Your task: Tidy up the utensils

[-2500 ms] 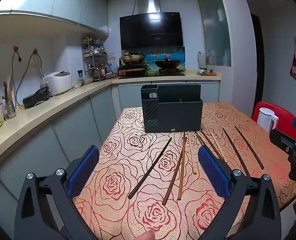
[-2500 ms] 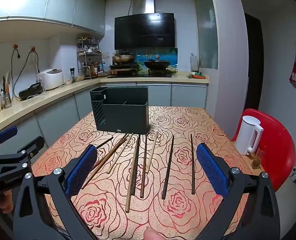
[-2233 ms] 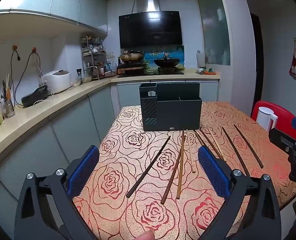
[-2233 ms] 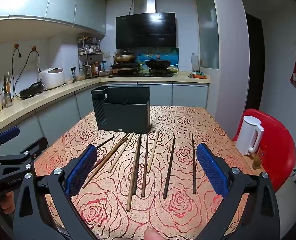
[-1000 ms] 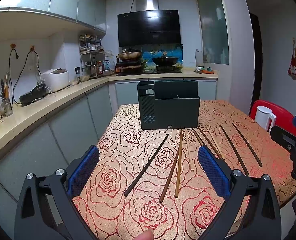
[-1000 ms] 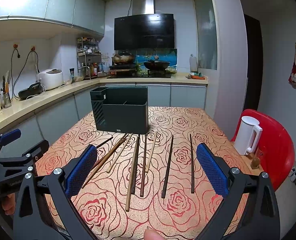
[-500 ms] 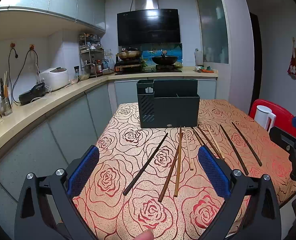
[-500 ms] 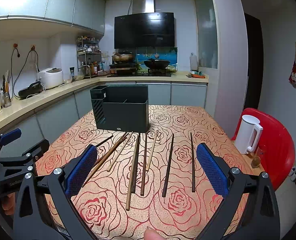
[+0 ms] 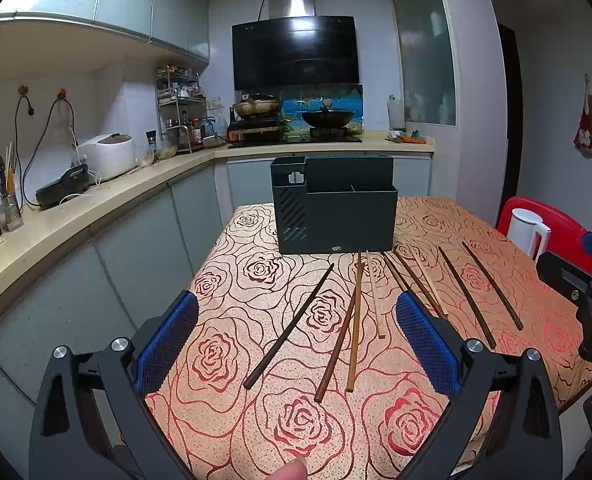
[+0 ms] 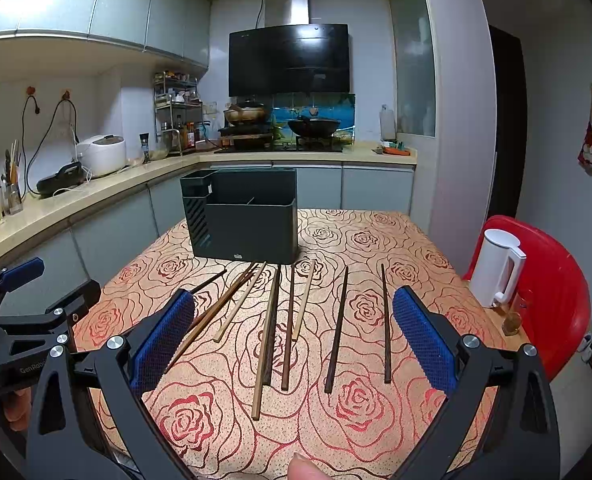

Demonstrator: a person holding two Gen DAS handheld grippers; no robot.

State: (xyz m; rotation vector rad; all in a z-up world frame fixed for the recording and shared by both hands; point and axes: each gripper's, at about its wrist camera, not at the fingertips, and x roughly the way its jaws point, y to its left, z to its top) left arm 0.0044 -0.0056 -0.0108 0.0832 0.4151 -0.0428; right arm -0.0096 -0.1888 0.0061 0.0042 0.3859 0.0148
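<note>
Several wooden chopsticks, dark and light, lie spread on the rose-patterned tablecloth (image 9: pixel 224 344) in front of a dark utensil holder (image 9: pixel 335 208) with compartments. The holder also shows in the right wrist view (image 10: pixel 244 220). A dark chopstick (image 9: pixel 292 324) lies farthest left, and brown ones (image 9: pixel 353 320) lie beside it. In the right wrist view the chopsticks (image 10: pixel 272 328) fan out, with two dark ones (image 10: pixel 384 320) apart at the right. My left gripper (image 9: pixel 296 344) is open and empty above the near table. My right gripper (image 10: pixel 292 344) is open and empty too.
A white kettle (image 10: pixel 495 268) stands on a red chair (image 10: pixel 555 288) right of the table. A counter with a rice cooker (image 9: pixel 106 156) runs along the left wall. The stove with pans (image 9: pixel 292 112) is behind the holder. The table's left edge drops off beside the cabinets.
Both grippers have stayed open and empty, drifting only slightly. The chopsticks and holder have not moved.
</note>
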